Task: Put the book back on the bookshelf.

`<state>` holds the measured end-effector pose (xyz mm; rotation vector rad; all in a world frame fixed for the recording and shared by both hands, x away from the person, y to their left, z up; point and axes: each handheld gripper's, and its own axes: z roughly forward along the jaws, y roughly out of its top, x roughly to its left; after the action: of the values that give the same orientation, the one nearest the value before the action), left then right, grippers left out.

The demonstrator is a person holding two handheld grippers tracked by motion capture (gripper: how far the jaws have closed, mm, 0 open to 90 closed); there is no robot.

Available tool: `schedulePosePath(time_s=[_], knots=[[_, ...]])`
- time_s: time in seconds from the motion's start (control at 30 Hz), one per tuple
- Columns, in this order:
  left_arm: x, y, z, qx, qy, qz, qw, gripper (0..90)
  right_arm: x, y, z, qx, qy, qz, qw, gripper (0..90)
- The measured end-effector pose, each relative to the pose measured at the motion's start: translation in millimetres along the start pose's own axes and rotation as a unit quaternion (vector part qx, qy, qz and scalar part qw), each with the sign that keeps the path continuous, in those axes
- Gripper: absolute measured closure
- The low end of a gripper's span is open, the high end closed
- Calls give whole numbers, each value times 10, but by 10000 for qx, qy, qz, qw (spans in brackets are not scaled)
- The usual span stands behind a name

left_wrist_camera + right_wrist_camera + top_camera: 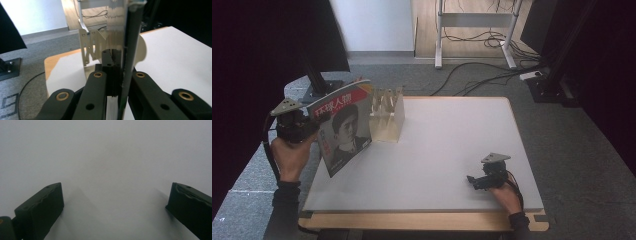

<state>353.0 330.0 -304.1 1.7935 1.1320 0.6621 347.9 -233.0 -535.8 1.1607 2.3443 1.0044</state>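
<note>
The left gripper (314,121) is clamped on the left edge of a magazine (344,127), which stands nearly upright over the left side of the white table (447,150), its cover with a portrait and red lettering facing the person. The magazine's lower corner hangs near the table's left edge; whether it touches the surface cannot be told. In the left gripper view the magazine (127,50) appears edge-on as a thin dark strip pinched between the two black jaws, which are closed tight against it. Just beyond the magazine, toward the back left corner of the table, stands a pale wooden rack (388,116) with upright slats, and the magazine's top right corner overlaps it in the high view. In the left gripper view the rack (91,47) rises directly behind the jaws, with the magazine's edge lined up just beside its slats. The right gripper (473,181) rests low on the table near the front right, well apart from the magazine and the rack, held by the person's right hand (507,195). Its jaws stand wide apart with nothing between them, and the right gripper view looks down on bare white table (112,157) close beneath them.
</note>
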Motion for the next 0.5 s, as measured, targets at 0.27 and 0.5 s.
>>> schedulePosePath(time_s=[0.27, 0.5], knots=[[82, 54, 259, -85, 201, -108, 9997, 873, 2, -2, 0, 0, -6, -14, 10000, 0], [155, 72, 453, -139, 337, -217, 9991, 873, 4, -1, -1, 9, 0, 3, 10000, 0]])
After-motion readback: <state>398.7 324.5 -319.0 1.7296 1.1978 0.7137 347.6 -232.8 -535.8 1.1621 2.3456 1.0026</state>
